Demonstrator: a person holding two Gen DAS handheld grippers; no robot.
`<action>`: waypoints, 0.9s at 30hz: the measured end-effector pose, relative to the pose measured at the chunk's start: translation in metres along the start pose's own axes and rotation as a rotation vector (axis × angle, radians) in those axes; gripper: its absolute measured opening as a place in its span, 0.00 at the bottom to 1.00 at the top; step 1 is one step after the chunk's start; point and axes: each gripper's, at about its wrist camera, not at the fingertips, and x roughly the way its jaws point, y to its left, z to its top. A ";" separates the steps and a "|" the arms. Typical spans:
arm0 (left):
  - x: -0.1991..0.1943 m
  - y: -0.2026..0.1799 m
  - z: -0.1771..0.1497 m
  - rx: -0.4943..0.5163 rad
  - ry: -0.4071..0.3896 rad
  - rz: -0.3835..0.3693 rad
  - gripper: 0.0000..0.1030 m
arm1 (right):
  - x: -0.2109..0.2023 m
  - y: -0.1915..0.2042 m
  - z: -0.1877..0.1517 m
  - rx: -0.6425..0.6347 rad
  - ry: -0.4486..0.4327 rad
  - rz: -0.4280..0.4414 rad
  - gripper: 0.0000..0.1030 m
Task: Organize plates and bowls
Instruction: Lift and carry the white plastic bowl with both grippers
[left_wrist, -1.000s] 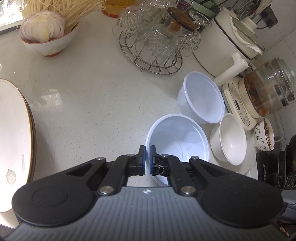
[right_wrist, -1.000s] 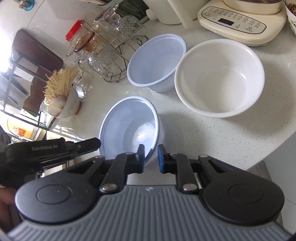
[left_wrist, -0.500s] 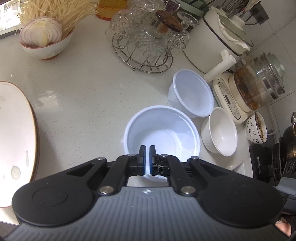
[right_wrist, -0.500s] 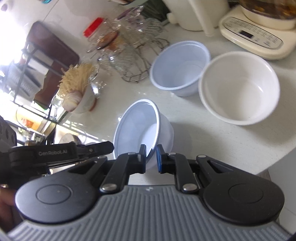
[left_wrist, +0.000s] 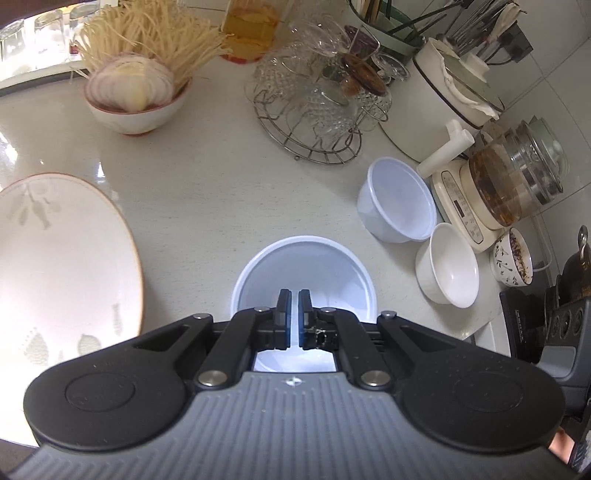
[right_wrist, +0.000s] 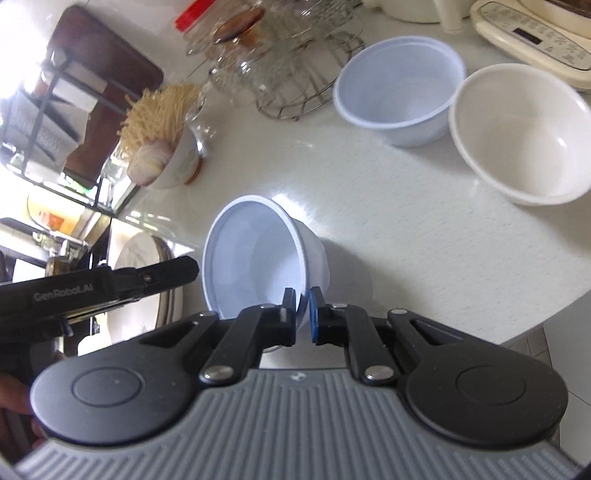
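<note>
A white plastic bowl (right_wrist: 255, 258) hangs tilted above the counter. My right gripper (right_wrist: 303, 295) has its jaws closing tight on the near rim, and the thin wall is pinched between the pads. In the left wrist view the same bowl (left_wrist: 303, 266) lies straight under my left gripper (left_wrist: 291, 295), which is shut with nothing seen between its pads. In the right wrist view the left gripper (right_wrist: 162, 275) has its tip just left of the bowl's rim. A second plastic bowl (left_wrist: 397, 201) and a white ceramic bowl (left_wrist: 448, 271) stand side by side at the right. Stacked plates (left_wrist: 55, 258) lie at the left.
A wire rack of glass cups (left_wrist: 317, 110) and a bowl of noodles and onion (left_wrist: 136, 92) stand at the back. A white pot (left_wrist: 443, 92), a glass tea kettle (left_wrist: 513, 184) and a patterned cup (left_wrist: 511, 262) line the right. The counter edge (right_wrist: 517, 325) curves near my right gripper.
The right jaws narrowed onto the bowl's rim. The bowl tipped up and was carried left, away from the other two bowls, towards the plates. The left gripper drew back and stayed shut.
</note>
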 end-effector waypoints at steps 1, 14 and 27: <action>-0.003 0.002 -0.001 0.002 -0.004 0.004 0.04 | 0.002 0.003 -0.001 -0.003 0.003 -0.003 0.10; -0.025 0.018 -0.004 0.039 -0.034 0.018 0.04 | 0.013 0.023 -0.002 -0.024 -0.016 -0.055 0.12; -0.031 0.020 -0.002 0.064 -0.045 -0.004 0.05 | 0.004 0.029 -0.003 -0.037 -0.053 -0.077 0.48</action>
